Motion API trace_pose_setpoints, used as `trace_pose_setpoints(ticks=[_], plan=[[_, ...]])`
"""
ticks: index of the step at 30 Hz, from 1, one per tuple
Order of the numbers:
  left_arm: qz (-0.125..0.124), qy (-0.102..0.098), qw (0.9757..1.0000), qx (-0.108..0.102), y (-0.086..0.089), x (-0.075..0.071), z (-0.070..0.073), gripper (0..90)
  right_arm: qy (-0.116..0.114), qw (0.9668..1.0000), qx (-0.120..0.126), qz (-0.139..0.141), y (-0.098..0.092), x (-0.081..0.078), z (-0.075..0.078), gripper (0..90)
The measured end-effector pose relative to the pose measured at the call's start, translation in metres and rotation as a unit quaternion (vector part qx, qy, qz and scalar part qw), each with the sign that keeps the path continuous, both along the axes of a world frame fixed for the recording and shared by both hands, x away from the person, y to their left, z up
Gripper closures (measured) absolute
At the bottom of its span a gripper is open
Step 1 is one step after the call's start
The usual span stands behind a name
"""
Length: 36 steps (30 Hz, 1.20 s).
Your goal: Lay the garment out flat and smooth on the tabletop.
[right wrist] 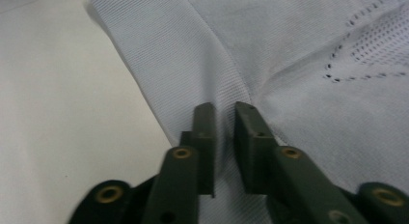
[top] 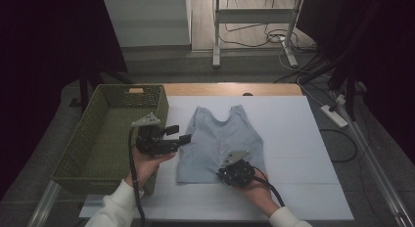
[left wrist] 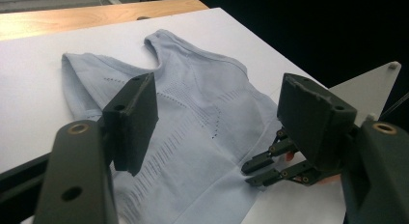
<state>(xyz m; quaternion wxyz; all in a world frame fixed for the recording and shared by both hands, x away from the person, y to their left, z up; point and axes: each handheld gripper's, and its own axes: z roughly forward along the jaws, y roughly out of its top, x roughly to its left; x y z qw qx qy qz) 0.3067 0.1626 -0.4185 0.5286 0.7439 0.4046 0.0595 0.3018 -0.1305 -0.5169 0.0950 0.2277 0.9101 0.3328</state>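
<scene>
A light blue sleeveless top point(top: 220, 134) lies flat on the white sheet point(top: 293, 139), neck away from me. My left gripper point(top: 179, 134) hovers at the top's left edge, jaws wide apart and empty; in its own view point(left wrist: 222, 113) the top point(left wrist: 193, 108) spreads beneath. My right gripper point(top: 226, 174) is down on the bottom hem, right of centre, and also appears in the left gripper view point(left wrist: 258, 171). In its own view the right gripper point(right wrist: 225, 113) has its jaws a narrow gap apart, straddling a raised crease of the top point(right wrist: 299, 50).
A green woven basket point(top: 83, 134) stands at the left, its right wall just behind my left hand. The table's wooden far edge point(top: 230, 89) lies beyond the sheet. A power strip point(top: 335, 115) and cables lie on the floor at the right.
</scene>
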Motion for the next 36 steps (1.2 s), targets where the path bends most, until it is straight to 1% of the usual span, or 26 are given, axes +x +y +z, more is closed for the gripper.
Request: trace_pose_setpoints(ticks=[2,3,4,6,8,11,16,21,24,28,34,36], plan=[[0.0,0.0,1.0,0.0,0.0,0.0,0.0,30.8,-0.005,0.9999,0.007,-0.007,-0.004,0.0,0.005,65.3],[0.001,0.0,1.0,0.0,0.0,0.0,0.0,30.7,-0.007,0.9998,0.017,-0.011,-0.008,0.0,0.009,61.4],[0.001,0.001,1.0,0.0,0.0,0.0,0.0,30.7,-0.007,0.9993,0.033,-0.019,-0.012,0.001,0.013,58.7],[0.0,0.001,1.0,0.001,0.0,0.0,0.0,30.7,-0.015,0.9978,0.053,-0.036,-0.021,0.002,0.021,56.4],[0.001,0.001,1.0,0.001,0.0,0.0,-0.001,30.6,-0.016,0.9958,0.07,-0.056,-0.032,0.004,0.027,53.5],[0.001,0.001,1.0,0.0,0.001,0.0,0.0,30.6,-0.021,0.9934,0.082,-0.078,-0.047,0.005,0.032,52.3],[0.0,0.0,1.0,-0.001,0.001,-0.001,0.0,30.6,-0.026,0.9904,0.082,-0.107,-0.07,0.003,0.035,49.3],[0.0,-0.001,1.0,-0.001,0.001,-0.001,0.001,30.6,-0.027,0.9875,0.084,-0.131,-0.091,0.002,0.035,48.1],[0.0,0.0,1.0,0.0,0.001,-0.001,0.0,30.7,-0.026,0.9851,0.084,-0.148,-0.102,0.003,0.034,47.3],[-0.001,-0.001,1.0,0.0,0.0,-0.001,0.0,30.6,-0.024,0.9829,0.08,-0.164,-0.11,0.007,0.032,44.9],[-0.005,-0.001,1.0,0.002,-0.001,-0.002,0.001,30.6,-0.024,0.9816,0.071,-0.176,-0.115,0.013,0.028,42.8],[-0.005,-0.001,1.0,0.002,0.0,-0.002,0.0,30.6,-0.023,0.981,0.072,-0.179,-0.116,0.014,0.027,42.1]])
